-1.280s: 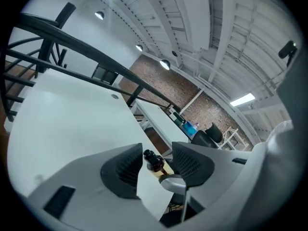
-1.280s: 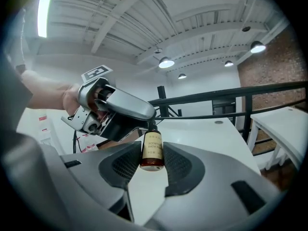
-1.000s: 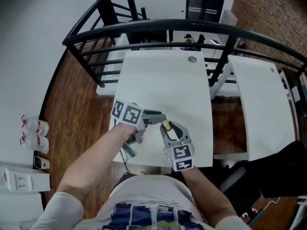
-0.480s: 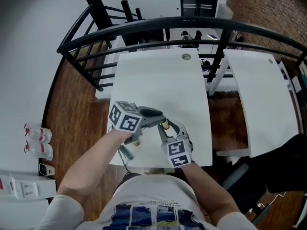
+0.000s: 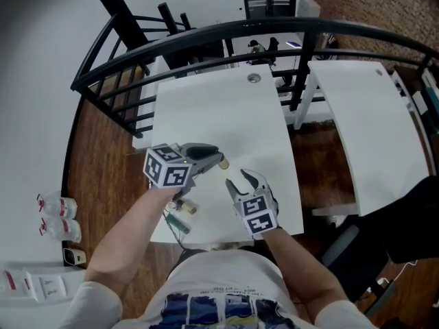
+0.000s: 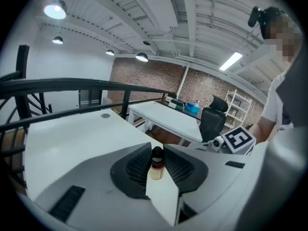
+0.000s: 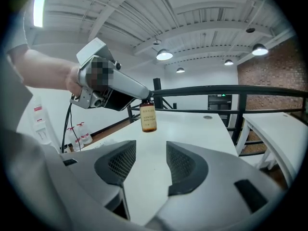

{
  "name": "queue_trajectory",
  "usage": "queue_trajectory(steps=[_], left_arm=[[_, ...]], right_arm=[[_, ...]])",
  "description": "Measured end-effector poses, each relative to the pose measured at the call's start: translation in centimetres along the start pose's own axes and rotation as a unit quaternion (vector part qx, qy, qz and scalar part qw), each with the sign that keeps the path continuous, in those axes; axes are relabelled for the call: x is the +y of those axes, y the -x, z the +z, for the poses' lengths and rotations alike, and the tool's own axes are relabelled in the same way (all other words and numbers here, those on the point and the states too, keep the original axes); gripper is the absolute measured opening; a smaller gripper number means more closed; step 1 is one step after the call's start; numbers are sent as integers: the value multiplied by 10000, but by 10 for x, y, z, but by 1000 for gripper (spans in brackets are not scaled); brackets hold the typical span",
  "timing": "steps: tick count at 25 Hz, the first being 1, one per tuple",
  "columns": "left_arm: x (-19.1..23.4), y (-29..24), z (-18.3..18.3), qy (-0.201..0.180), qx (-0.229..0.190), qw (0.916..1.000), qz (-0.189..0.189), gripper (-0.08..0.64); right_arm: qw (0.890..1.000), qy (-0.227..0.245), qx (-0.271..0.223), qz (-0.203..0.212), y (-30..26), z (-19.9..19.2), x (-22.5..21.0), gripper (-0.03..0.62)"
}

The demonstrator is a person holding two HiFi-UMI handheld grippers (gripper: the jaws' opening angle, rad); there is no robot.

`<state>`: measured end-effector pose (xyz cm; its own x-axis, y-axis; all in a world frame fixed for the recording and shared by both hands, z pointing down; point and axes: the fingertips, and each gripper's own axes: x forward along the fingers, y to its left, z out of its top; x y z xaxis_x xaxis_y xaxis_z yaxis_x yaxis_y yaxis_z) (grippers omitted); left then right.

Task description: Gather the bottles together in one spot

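A small amber bottle [image 5: 223, 164] with a black cap hangs above the white table [image 5: 226, 108], gripped at its neck by my left gripper [image 5: 217, 161]. In the left gripper view the bottle [image 6: 155, 170] stands upright between the pads; those jaws have just been closing on it. My right gripper [image 5: 240, 179] sits just right of and nearer to me than the bottle, with its jaws just opened and nothing between them. The right gripper view shows the labelled bottle [image 7: 148, 120] dangling from the left gripper [image 7: 146, 100], well ahead of my open right gripper [image 7: 150, 158].
A second white table [image 5: 363, 115] stands to the right across a gap. A black railing [image 5: 206, 36] curves round the far side. Two plastic water bottles [image 5: 55, 214] lie on the wood floor at far left. A small cabled object [image 5: 182, 211] rests at the table's near edge.
The bottle has passed from the right gripper to the left one. The right jaws opened and drew back toward me. The left gripper rolled and shifted left with the bottle.
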<state>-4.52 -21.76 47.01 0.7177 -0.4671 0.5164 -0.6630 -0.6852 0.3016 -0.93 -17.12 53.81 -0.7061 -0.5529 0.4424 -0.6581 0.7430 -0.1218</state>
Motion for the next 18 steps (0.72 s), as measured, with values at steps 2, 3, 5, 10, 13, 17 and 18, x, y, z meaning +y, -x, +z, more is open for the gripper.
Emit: queue_trajectory(steps=[2, 3, 5, 10, 13, 17, 18], left_arm=[[17, -6, -1, -179, 61, 9994, 302, 75], [25, -9, -2, -232, 66, 9987, 438, 75], [40, -18, -3, -324, 45, 9973, 659, 75], [66, -46, -9, -667, -18, 9940, 866, 75], [80, -66, -18, -839, -25, 9924, 899, 75], [100, -86, -36, -870, -5, 9920, 910, 75], [104, -91, -39, -873, -3, 9921, 897, 75]], right_arm=[[9999, -93, 39, -34, 7, -3, -7, 222], [9999, -141, 55, -55, 11, -5, -11, 222], [9996, -241, 92, -80, 19, -10, -18, 224], [9985, -463, 294, -88, 34, -27, -34, 242], [9976, -570, 384, -118, 41, -36, -42, 255], [9968, -643, 466, -130, 43, -49, -47, 255], [9964, -663, 520, -124, 43, -52, -48, 255]])
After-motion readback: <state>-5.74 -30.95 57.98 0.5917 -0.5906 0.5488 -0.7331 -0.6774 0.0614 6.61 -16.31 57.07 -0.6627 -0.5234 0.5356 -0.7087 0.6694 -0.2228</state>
